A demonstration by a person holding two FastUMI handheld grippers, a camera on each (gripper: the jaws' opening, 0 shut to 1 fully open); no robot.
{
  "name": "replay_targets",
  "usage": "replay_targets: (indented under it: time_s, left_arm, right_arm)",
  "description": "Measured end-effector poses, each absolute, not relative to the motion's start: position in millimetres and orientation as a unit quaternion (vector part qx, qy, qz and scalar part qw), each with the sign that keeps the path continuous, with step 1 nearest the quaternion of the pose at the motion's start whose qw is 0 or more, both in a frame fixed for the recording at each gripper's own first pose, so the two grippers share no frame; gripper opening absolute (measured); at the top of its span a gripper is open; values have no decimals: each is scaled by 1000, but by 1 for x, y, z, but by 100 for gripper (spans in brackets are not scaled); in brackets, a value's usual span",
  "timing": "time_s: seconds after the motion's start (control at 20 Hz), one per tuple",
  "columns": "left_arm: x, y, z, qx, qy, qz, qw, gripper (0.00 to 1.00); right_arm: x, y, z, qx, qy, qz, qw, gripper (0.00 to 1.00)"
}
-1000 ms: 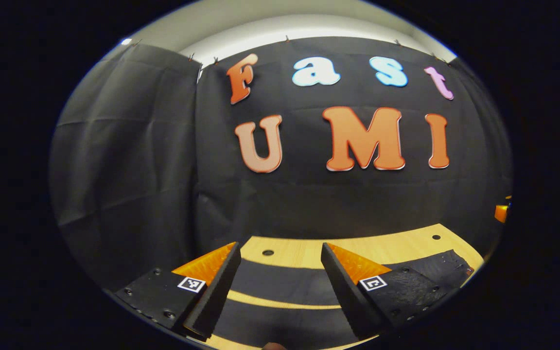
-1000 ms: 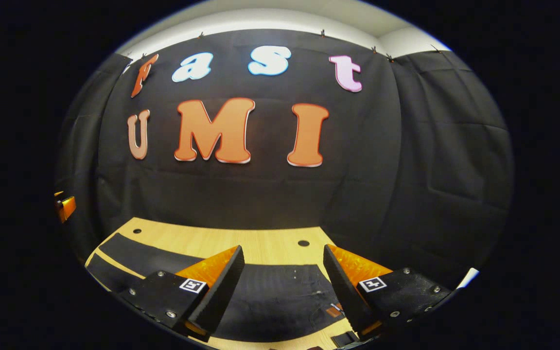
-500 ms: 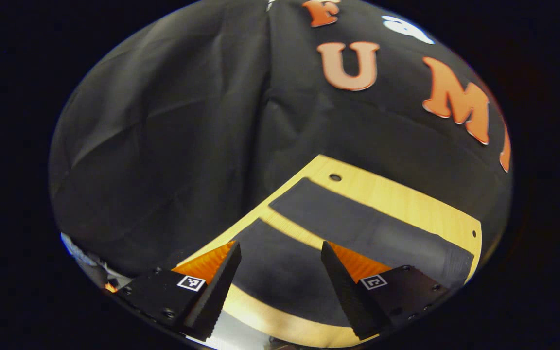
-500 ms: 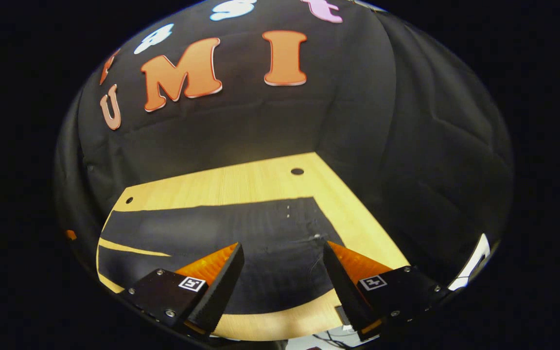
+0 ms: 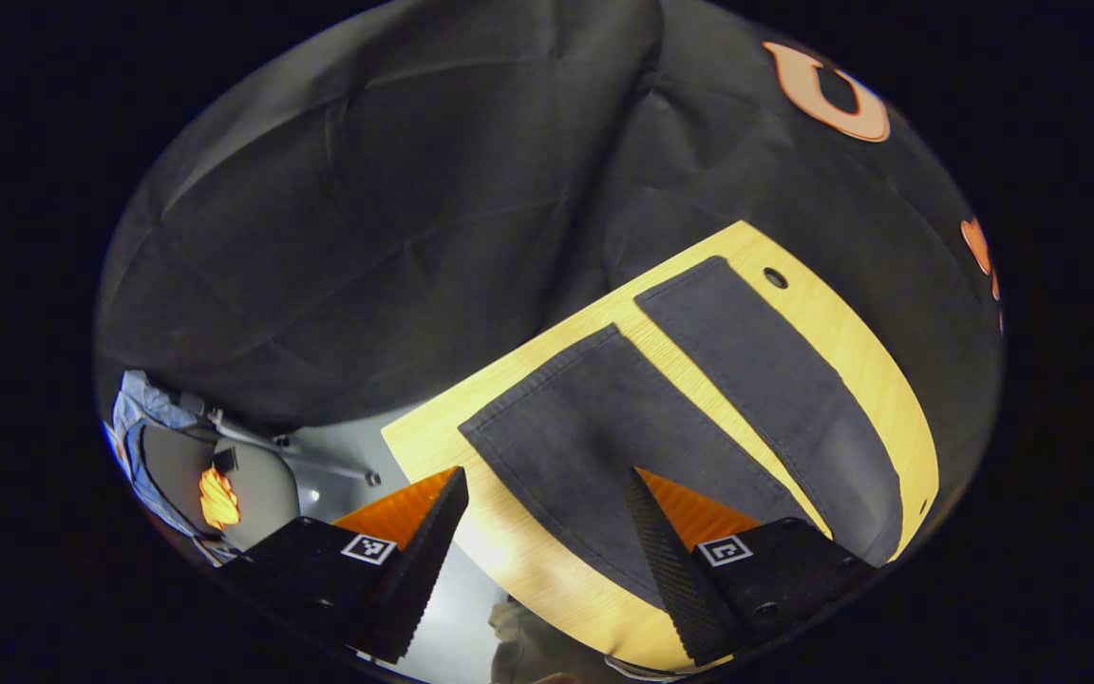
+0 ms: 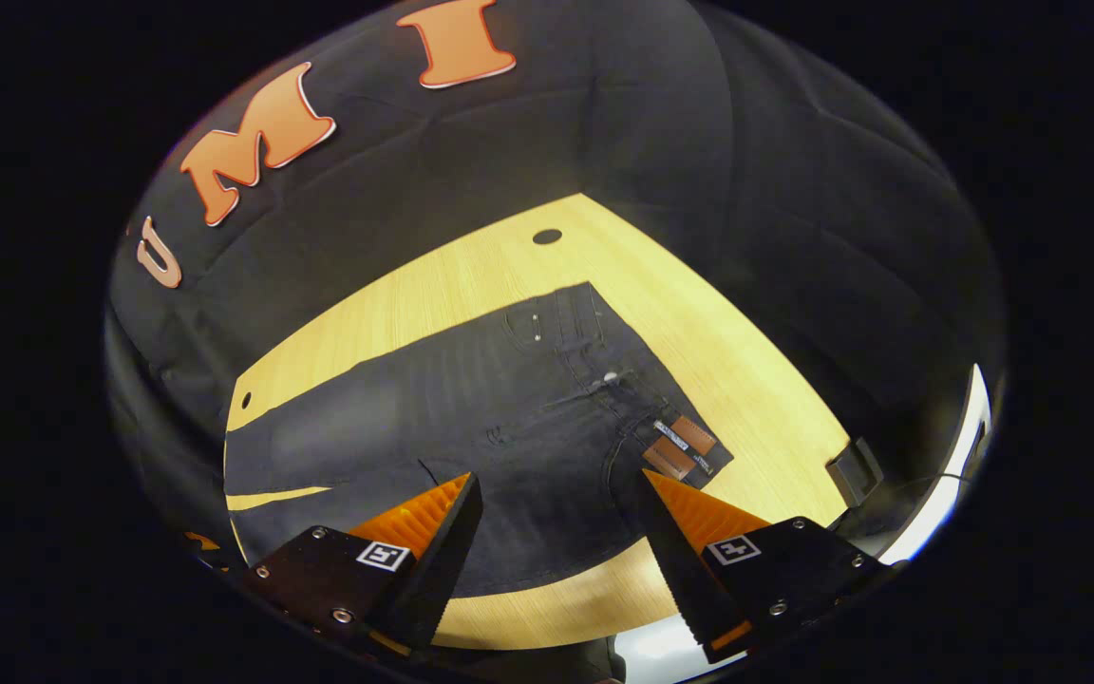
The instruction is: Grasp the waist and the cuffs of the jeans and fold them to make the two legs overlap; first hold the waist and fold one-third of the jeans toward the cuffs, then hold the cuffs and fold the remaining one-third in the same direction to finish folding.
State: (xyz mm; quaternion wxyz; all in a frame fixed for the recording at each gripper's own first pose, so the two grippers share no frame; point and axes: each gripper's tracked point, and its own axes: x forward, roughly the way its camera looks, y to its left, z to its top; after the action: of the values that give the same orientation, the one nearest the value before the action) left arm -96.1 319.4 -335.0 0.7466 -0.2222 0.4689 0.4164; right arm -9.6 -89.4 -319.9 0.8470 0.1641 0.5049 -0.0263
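Note:
Dark jeans lie flat on a light wooden table (image 5: 528,560). In the left gripper view the two legs spread apart, the near leg (image 5: 604,446) ending in a hemmed cuff (image 5: 533,385) and the far leg (image 5: 765,370) beyond it. My left gripper (image 5: 547,556) hangs open above the near leg, just behind its cuff. In the right gripper view the waist of the jeans (image 6: 604,361) shows, with a button, pockets and brown tags (image 6: 685,446). My right gripper (image 6: 561,560) is open above the hip area near the table's front edge, holding nothing.
Small round holes (image 6: 547,236) mark the table's corners. A small dark block (image 6: 853,467) sits at the table's right edge. Beyond the left end of the table, the floor and a chair with blue cloth (image 5: 177,456) show. Black cloth walls close the booth.
Both grippers have tilted down from facing the back wall to looking at the table. The left one swung toward the cuffs, the right one toward the waist. Both stayed open.

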Motion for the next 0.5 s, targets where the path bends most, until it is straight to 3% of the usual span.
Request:
replay_targets:
  time_s: [0.25, 0.5]
  left_arm:
    - [-109, 333, -370, -290, 526, 416, 683, 99]
    - [-99, 356, -397, -299, 570, 400, 653, 99]
  right_arm:
    - [-25, -89, -356, 199, 558, -64, 803, 98]
    - [-38, -87, -373, 215, 580, -116, 777, 98]
